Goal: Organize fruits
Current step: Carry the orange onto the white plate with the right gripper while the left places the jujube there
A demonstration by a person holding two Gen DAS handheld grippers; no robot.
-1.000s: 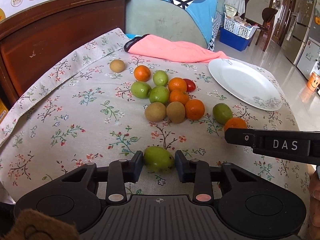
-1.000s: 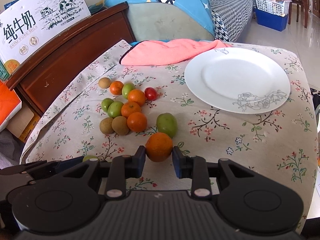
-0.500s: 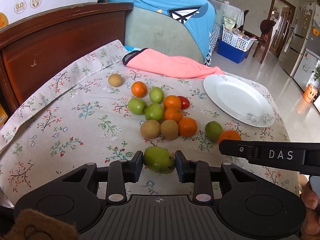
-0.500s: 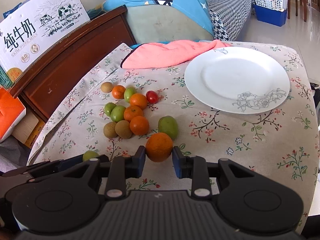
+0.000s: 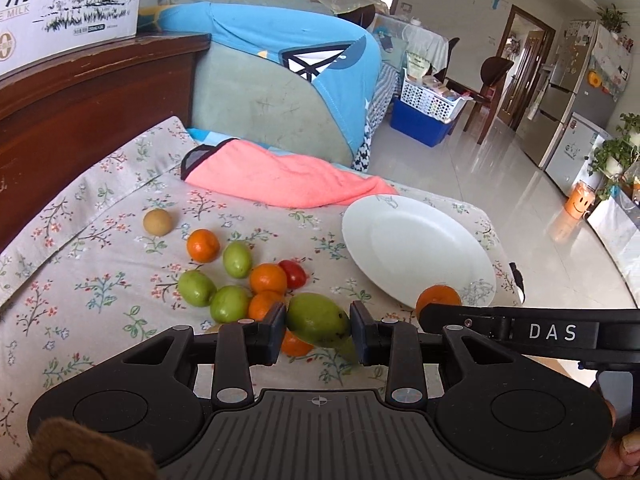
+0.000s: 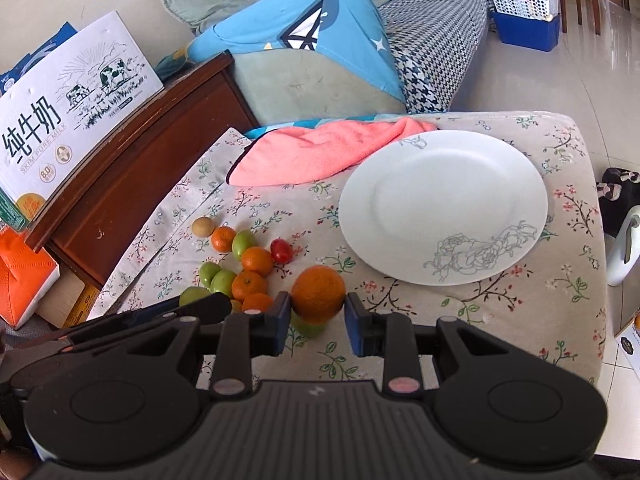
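Note:
My left gripper (image 5: pixel 318 330) is shut on a green mango (image 5: pixel 316 320) and holds it above the fruit pile. My right gripper (image 6: pixel 316 312) is shut on an orange (image 6: pixel 318 294), held above the cloth short of the white plate (image 6: pixel 444 204). The same orange (image 5: pixel 438 298) and plate (image 5: pixel 416 250) show in the left wrist view. Several oranges, green fruits, a red tomato (image 6: pixel 281 250) and a brown fruit (image 6: pixel 203 226) lie in a cluster on the floral cloth (image 6: pixel 520 300).
A pink towel (image 6: pixel 320 148) lies behind the plate. A dark wooden headboard (image 6: pixel 132 160) with a milk carton box (image 6: pixel 68 104) stands at left. A sofa with a blue cover (image 6: pixel 304 40) is behind. The cloth's right edge drops to the tiled floor (image 6: pixel 612 92).
Both grippers have lifted with their fruits and moved forward toward the plate. The fruit pile now sits closer under the fingers. Both stay shut.

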